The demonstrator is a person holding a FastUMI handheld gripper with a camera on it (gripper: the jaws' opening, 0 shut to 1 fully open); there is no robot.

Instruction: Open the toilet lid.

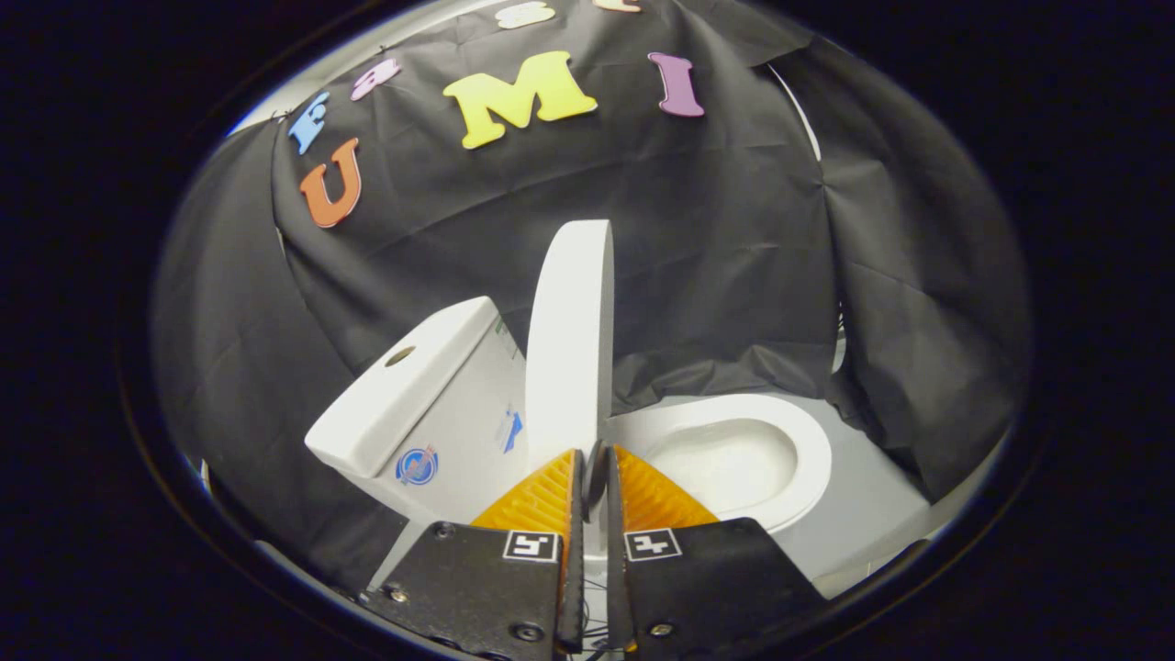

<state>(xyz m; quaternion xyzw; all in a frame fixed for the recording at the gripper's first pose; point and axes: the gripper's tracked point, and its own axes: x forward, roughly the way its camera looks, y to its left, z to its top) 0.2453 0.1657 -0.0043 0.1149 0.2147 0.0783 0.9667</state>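
Through my own camera, my gripper (595, 459) sat at the bottom centre of the frame, its jaws drawn close together with just a narrow slit between them. A dark, thin edge showed in that slit near the tips, though I could not tell what it was, nor whether my fingers (542, 496) pressed on anything.

The toilet lid (569, 330) stood just beyond the tips, in the middle of the frame, raised upright and seen nearly edge-on, a tall white slab rising from the hinge end of the bowl. Its lower end came down right at my fingertips; whether they touched it I could not tell.

To the right of the lid, in the lower right of the frame, the toilet bowl (808, 441) lay uncovered, its white rim curving around the hollow. To the left of the lid, in the lower left, the cistern (404, 395) stood tilted in my view, with a round hole in its top and a blue sticker on its side. The black cloth wall (734, 229) hung behind all of it, draped down close around the bowl. A pale floor (872, 514) showed beside the bowl at the lower right.
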